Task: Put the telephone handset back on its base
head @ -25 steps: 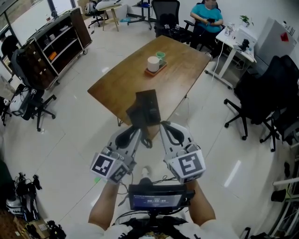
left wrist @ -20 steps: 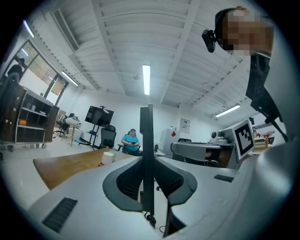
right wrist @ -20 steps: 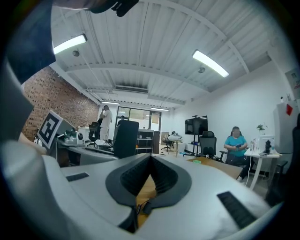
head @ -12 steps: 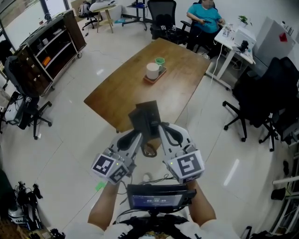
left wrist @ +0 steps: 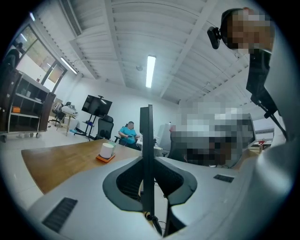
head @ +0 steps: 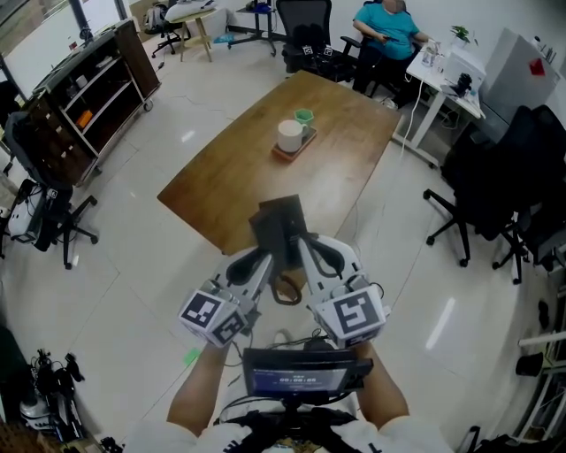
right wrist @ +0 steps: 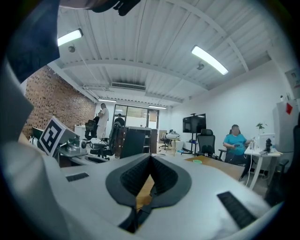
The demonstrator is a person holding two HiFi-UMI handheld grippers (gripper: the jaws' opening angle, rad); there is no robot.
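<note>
A black flat panel with a looped cord hanging under it is held in the air before the near edge of the wooden table. I cannot tell whether it is the telephone's base or its handset. My left gripper is shut on it; in the left gripper view the panel stands edge-on between the jaws of that gripper. My right gripper sits close beside it on the right. Its jaws meet at the tips with nothing seen between them.
On the table's far part a white mug and a green cup stand on a small tray. A seated person is behind the table. Office chairs stand at the right, a dark shelf unit at the left.
The head view has shifted slightly, so the table sits a little farther up. Both grippers stay together with the black panel, which shows a bit lower in the frame.
</note>
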